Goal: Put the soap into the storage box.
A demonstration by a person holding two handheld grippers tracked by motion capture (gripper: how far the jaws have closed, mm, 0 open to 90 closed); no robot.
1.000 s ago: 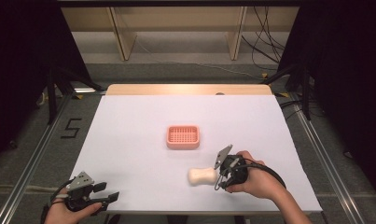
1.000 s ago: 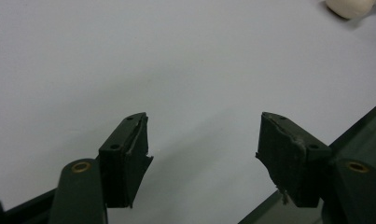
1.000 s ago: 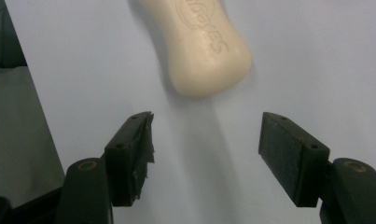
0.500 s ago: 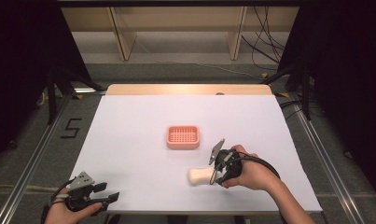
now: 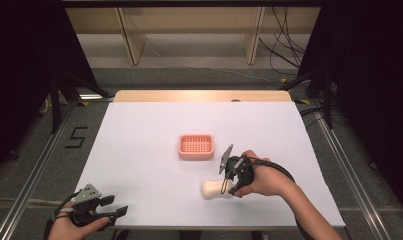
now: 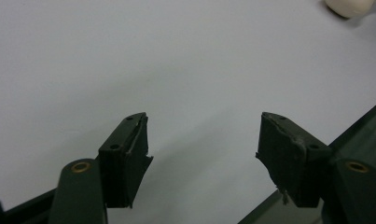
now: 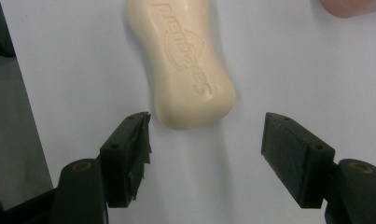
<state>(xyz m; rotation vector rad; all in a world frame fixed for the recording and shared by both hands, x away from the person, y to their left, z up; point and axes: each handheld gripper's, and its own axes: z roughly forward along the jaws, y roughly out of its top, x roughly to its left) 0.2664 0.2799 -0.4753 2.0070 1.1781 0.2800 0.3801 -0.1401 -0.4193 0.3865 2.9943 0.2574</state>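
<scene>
Table (image 5: pixel 139 150) surface is white and matte, with a bare wooden strip along its far edge; it carries every item noted below.

Soap dish (image 5: pixel 196 146), salmon-pink with a gridded floor, sits near the middle of the table, nothing in it. A corner of it shows at the top right of the right gripper view (image 7: pixel 351 6).

Right gripper (image 5: pixel 228 172) is held in the person's right hand (image 5: pixel 261 177) on the near right part of the table, between the dish and the near edge. Its jaws stand wide apart and have just been opening over the last second. In the right gripper view (image 7: pixel 206 135) nothing lies between the pads: the left pad is just beside the near end of the soap, with a sliver of white table showing between them, and the right pad is well clear of it. The gripper grasps nothing.

Left gripper (image 5: pixel 111 206) rests at the near left corner of the table in the left hand (image 5: pixel 71 225). Its own view (image 6: pixel 204 140) shows the jaws spread wide over bare white table, gripping nothing and touching nothing.

Soap bar (image 7: pixel 181 60), cream-coloured with raised lettering, lies flat on the table just ahead of the right gripper's jaws, apart from the dish. From above it lies to the left of the right gripper (image 5: pixel 214 188). Its rounded end shows at the top right of the left gripper view (image 6: pixel 349 6).
</scene>
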